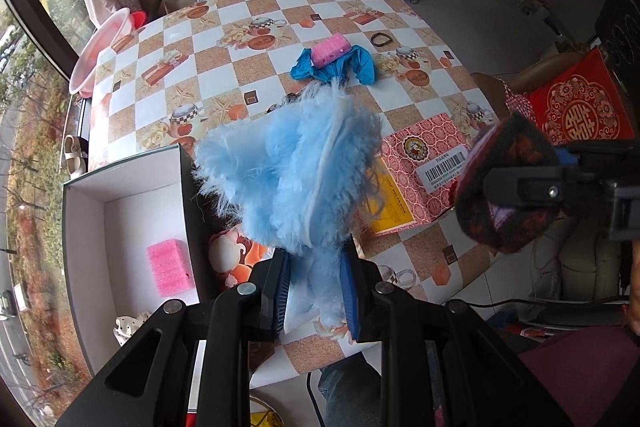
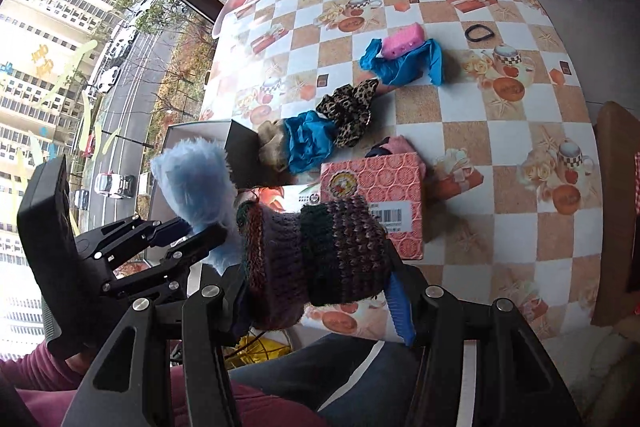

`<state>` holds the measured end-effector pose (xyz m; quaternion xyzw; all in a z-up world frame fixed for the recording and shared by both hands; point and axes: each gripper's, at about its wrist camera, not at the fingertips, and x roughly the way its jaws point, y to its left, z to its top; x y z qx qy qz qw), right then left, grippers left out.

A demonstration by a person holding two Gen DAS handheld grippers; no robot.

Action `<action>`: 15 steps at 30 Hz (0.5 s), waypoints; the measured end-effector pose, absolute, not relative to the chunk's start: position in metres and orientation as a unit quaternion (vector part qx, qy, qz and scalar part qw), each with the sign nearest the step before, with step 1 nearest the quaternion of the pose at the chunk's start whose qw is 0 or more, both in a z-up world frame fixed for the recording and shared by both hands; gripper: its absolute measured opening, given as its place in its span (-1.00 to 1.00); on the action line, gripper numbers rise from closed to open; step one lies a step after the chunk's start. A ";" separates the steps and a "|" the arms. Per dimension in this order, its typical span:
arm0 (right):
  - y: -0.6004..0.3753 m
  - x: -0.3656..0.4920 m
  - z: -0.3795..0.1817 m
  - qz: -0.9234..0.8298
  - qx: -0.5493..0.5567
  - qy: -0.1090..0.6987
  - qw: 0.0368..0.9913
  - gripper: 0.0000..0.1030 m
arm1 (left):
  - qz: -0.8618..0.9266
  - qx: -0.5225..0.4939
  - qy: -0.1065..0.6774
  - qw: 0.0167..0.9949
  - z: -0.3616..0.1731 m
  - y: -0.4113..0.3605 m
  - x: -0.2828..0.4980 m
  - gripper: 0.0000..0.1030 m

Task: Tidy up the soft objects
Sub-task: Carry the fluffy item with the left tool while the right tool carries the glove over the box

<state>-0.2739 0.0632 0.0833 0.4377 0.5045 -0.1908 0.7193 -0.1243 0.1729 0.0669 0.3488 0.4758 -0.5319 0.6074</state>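
Both tools loaded, held above the surface (image 1: 224,27). Your left tool (image 1: 314,291) is nearly closed, pinching the blue fluffy piece (image 1: 296,171), which fans out toward 12 o'clock. Your right tool (image 2: 320,301) stands about half open, clamped on the dark knitted piece (image 2: 316,255) (bulky, fills the jaws). The open white box (image 1: 140,183), pink sponge (image 1: 170,267) already inside, lies at 9 o'clock of the left tool, just beside it; the left hand looks nearer, likely first to drop.

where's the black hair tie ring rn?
The black hair tie ring lies flat on the checkered table, far right side in both views, just right of the pink sponge block sitting on crumpled blue cloth.
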 end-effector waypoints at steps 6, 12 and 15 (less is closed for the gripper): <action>0.083 -0.253 0.087 -0.174 0.424 0.513 0.726 0.09 | -0.526 0.329 0.478 0.622 0.072 0.187 -0.107 -0.51; 0.097 -0.229 0.088 -0.153 0.408 0.525 0.731 0.09 | -0.516 0.311 0.481 0.636 0.073 0.203 -0.091 -0.51; 0.104 -0.215 0.089 -0.141 0.396 0.532 0.735 0.09 | -0.508 0.298 0.485 0.646 0.074 0.210 -0.081 -0.51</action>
